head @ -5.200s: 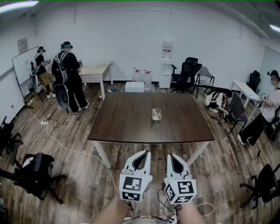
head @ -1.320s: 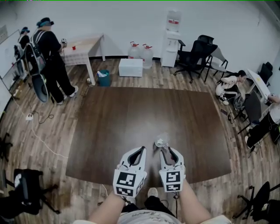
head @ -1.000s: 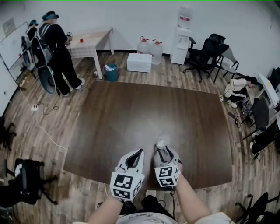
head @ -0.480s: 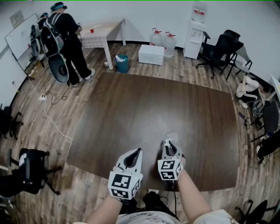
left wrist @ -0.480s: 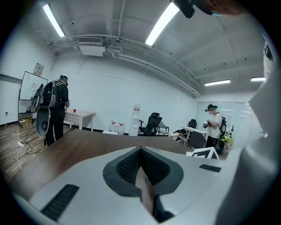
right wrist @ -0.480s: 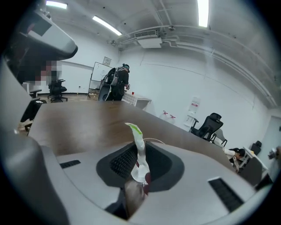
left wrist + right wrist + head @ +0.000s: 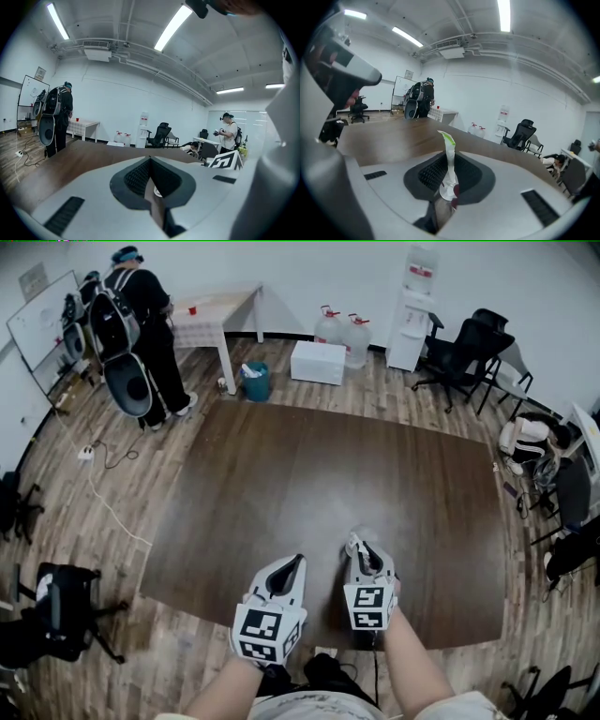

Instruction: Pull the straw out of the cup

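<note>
On the dark brown table [image 7: 281,484] stands a small clear cup [image 7: 357,535], mostly hidden by my right gripper [image 7: 359,547]. In the right gripper view a paper-wrapped white straw [image 7: 449,164] with a green tip rises upright from the cup's rim [image 7: 445,191]. It stands between the jaws of my right gripper [image 7: 447,157], which are closing, their pads against its sides. My left gripper [image 7: 298,563] hovers to the left of the cup, apart from it. In its own view my left gripper [image 7: 150,161] is shut with nothing in it, and a sliver of the cup [image 7: 157,191] shows through.
A person with a backpack [image 7: 141,324] stands at a small table at the far left. Beyond the table are a white box [image 7: 317,362], a bin [image 7: 255,381], water bottles, a water cooler [image 7: 412,310] and office chairs [image 7: 469,352]. Another chair [image 7: 56,606] stands near left.
My right gripper has moved up to the cup and its jaws have narrowed from wide apart to close around the straw. The left gripper has stayed beside it.
</note>
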### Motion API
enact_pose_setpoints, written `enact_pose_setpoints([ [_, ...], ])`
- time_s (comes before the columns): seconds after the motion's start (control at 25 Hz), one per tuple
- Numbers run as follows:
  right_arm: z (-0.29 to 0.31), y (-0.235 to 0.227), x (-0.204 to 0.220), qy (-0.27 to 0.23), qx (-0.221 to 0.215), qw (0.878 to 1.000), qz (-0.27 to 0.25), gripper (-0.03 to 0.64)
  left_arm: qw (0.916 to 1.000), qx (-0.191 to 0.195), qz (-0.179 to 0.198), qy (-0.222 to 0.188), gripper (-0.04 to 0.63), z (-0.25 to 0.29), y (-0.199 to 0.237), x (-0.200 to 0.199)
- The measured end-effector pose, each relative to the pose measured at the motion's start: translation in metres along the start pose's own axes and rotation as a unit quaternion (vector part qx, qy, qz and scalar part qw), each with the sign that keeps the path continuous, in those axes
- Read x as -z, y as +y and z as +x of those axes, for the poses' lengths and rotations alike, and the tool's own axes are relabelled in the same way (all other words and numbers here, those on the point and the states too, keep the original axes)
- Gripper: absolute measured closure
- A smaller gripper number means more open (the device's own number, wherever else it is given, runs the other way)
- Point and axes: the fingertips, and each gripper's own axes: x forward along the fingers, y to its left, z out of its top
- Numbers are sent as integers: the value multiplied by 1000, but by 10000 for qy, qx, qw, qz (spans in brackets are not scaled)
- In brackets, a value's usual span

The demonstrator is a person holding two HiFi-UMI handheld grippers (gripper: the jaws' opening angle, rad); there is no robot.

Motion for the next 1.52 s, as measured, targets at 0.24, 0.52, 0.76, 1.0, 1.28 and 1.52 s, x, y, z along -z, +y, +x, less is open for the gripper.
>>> enact_pose_setpoints([
  [0.24, -48, -18, -50, -524, -62, 9949, 855, 561, 9994, 188, 24, -277, 594, -7, -14, -24],
  [0.52, -135, -33, -107, -1169, 455, 9848, 1203, 563, 9972, 440, 213, -574, 594, -27, -39, -60],
  [0.76, -215, -36, -121, -1354, 943, 9759, 1427, 563, 9943, 652, 457, -716, 594, -46, -67, -79],
  [1.0, -255, -43, -116, -1429, 1299, 9681, 1597, 565, 9917, 865, 562, -767, 594, -64, -91, -83],
  [1.28, -272, -38, -121, -1449, 1292, 9694, 1506, 569, 9893, 991, 695, -818, 594, -82, -108, -85],
  [1.52, -270, -30, -124, -1446, 1186, 9707, 1510, 571, 9895, 935, 719, -836, 594, -87, -106, -85],
])
